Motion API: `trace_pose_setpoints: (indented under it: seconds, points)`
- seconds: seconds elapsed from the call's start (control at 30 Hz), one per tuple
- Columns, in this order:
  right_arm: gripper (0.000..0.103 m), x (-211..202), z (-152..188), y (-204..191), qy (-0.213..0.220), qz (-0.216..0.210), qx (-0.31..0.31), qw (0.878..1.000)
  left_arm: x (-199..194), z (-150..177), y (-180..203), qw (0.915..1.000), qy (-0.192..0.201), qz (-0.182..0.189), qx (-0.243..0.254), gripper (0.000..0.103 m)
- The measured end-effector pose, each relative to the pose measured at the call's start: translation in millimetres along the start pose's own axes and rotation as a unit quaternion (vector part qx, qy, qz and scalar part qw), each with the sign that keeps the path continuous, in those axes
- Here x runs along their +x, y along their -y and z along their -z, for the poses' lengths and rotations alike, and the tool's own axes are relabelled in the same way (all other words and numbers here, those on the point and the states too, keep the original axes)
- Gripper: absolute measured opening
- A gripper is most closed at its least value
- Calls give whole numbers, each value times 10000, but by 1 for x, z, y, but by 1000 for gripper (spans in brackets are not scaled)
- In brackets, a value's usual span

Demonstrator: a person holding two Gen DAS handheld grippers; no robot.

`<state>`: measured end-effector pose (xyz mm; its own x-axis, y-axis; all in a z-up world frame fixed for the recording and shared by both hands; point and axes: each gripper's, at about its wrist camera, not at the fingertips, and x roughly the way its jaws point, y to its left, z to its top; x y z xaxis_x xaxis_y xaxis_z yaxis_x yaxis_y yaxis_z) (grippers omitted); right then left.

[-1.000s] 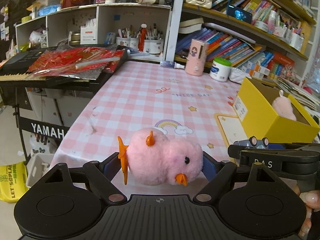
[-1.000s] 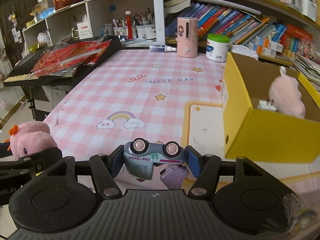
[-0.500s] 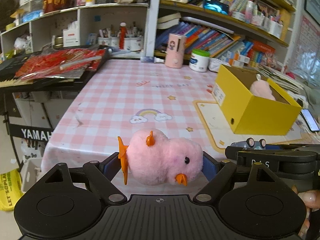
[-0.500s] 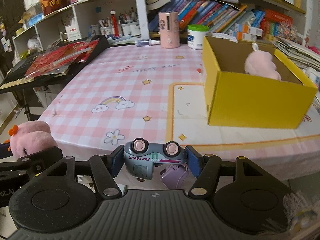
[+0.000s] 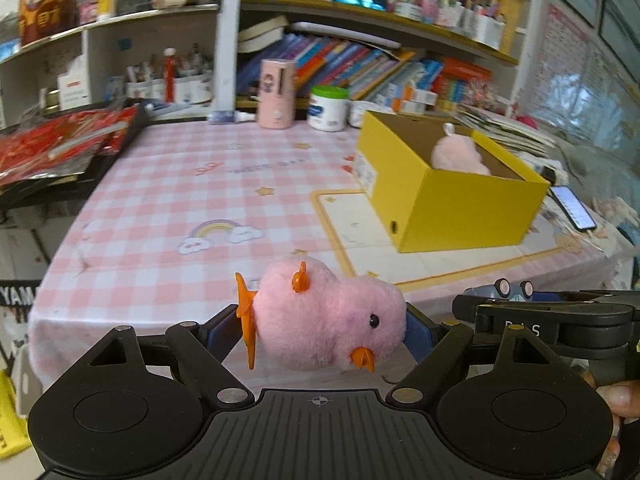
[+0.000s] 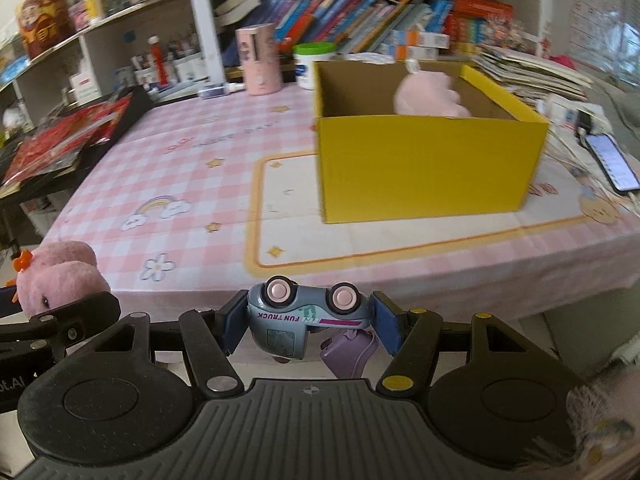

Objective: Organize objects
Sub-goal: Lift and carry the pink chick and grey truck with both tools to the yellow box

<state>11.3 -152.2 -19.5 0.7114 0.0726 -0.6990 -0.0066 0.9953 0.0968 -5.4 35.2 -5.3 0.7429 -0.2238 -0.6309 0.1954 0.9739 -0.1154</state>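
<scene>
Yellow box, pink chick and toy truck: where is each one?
yellow box (image 6: 424, 164): right wrist view, its front wall.
pink chick (image 5: 320, 320): left wrist view, its fluffy body.
toy truck (image 6: 304, 312): right wrist view, its lettered side.

Fluffy plush chick (image 5: 328, 320), glossy plastic truck (image 6: 306, 318)

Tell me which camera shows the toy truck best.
The right wrist view: the toy truck sits upside down, centred and close between the right gripper fingers. The left wrist view shows only its wheels and roofline behind the right gripper's body.

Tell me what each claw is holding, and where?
Left claw squeezes the pink chick by tail and face; right claw grips the upside-down toy truck by its ends.
</scene>
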Motion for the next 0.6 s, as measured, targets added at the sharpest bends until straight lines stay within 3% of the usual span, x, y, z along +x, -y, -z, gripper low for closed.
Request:
trace_pose_setpoints:
  seconds: [0.3, 0.6]
  points:
    - [62, -8, 4, 41, 0, 347, 347, 9988, 15, -8, 39, 9987, -46, 382, 340, 84]
    - [62, -8, -9, 75, 66, 480, 489, 9976, 30, -23, 68, 9975, 0, 518, 474, 84]
